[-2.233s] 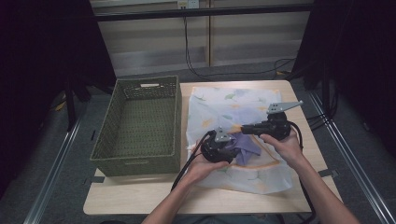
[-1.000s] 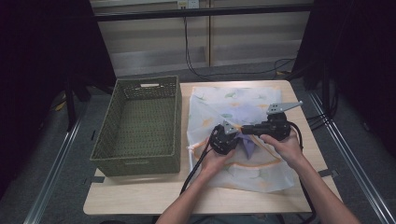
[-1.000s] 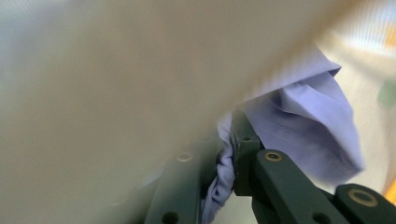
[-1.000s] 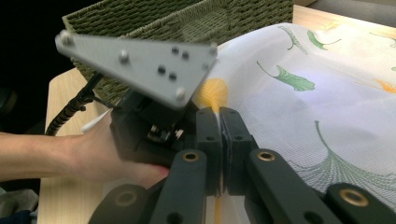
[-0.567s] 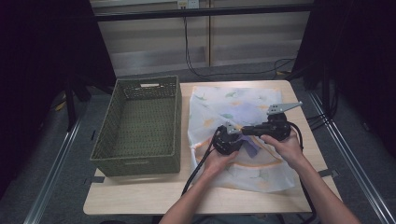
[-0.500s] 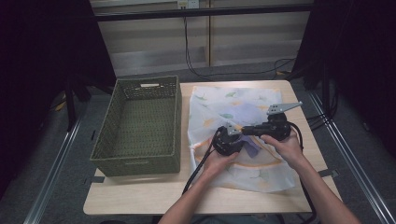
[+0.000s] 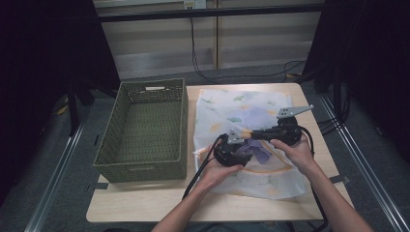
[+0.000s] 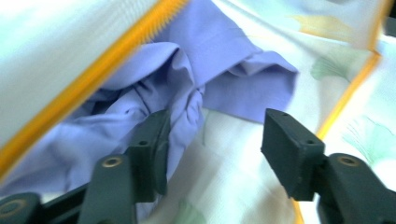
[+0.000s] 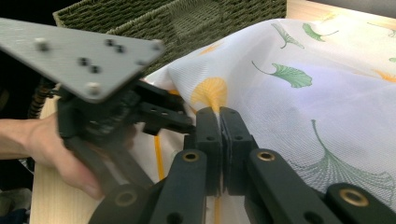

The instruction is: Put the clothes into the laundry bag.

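A white mesh laundry bag [image 7: 251, 140] printed with ginkgo leaves lies flat on the right half of the wooden table [image 7: 145, 203], its long axis running from the person's side toward the far edge. Its near corner comes close to the table's near edge. A bare strip of tabletop shows along the front edge and at the right of the bag. A green woven basket [image 7: 145, 128] stands just beside the bag on the left, with only a narrow gap between them.

The right gripper [image 9: 219, 140] has its jaws pressed together on the bag's upper layer at the orange zipper edge [image 9: 159, 154], holding that layer raised. The left gripper [image 8: 210, 140] has its jaws partly apart, having just been opening. A crumpled purple garment [image 8: 187, 88] lies inside the bag's mouth, and one of its folds rests against the left jaw without being pinched.

The left gripper view shows the garment's folds and the zipper [image 8: 93, 79] slanting above them. From the high view the garment [image 7: 258, 151] is a small purple patch between the two grippers. The right gripper view shows the left gripper [image 9: 173, 119] reaching under the lifted layer, with the basket [image 9: 187, 18] close behind.
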A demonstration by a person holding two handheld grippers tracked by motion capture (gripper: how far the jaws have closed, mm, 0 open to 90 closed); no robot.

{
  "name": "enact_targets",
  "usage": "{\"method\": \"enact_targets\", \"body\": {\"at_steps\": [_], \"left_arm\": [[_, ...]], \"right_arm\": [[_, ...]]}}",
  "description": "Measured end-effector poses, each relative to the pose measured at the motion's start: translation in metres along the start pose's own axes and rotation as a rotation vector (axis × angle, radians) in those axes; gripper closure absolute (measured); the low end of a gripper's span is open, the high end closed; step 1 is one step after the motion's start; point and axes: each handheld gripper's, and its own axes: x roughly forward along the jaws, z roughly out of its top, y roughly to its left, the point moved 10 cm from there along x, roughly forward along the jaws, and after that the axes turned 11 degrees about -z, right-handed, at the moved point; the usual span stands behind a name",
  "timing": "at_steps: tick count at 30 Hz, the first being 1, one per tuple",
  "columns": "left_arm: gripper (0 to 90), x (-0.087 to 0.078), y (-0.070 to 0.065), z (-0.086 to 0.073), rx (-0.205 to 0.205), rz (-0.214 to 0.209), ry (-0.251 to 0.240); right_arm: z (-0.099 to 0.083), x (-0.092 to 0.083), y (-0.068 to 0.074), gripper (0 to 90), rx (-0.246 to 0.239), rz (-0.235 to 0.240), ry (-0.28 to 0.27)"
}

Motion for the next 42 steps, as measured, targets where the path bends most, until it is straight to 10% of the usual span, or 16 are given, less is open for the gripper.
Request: {"method": "enact_targets", "body": {"at_steps": [17,22,31,42], "left_arm": [[48.5,-0.043,-0.009,-0.014,0.104,-0.004,0.039],[57.7,-0.055,-0.023,-0.020,0.115,-0.062,0.047],[63.0,-0.053,-0.045,-0.045,0.145,-0.128,0.110],[67.3,-0.043,-0.042,-0.074,0.193,-0.134,0.227]], "right_arm": [[0.004,0.000,0.001,87.8,-0.004,-0.014,-0.010],[0.006,0.001,0.002,87.8,-0.005,-0.011,-0.015],[0.009,-0.002,0.000,87.7,0.005,-0.002,-0.032],[0.009,-0.007,0.000,87.7,0.003,-0.011,-0.035]]}}
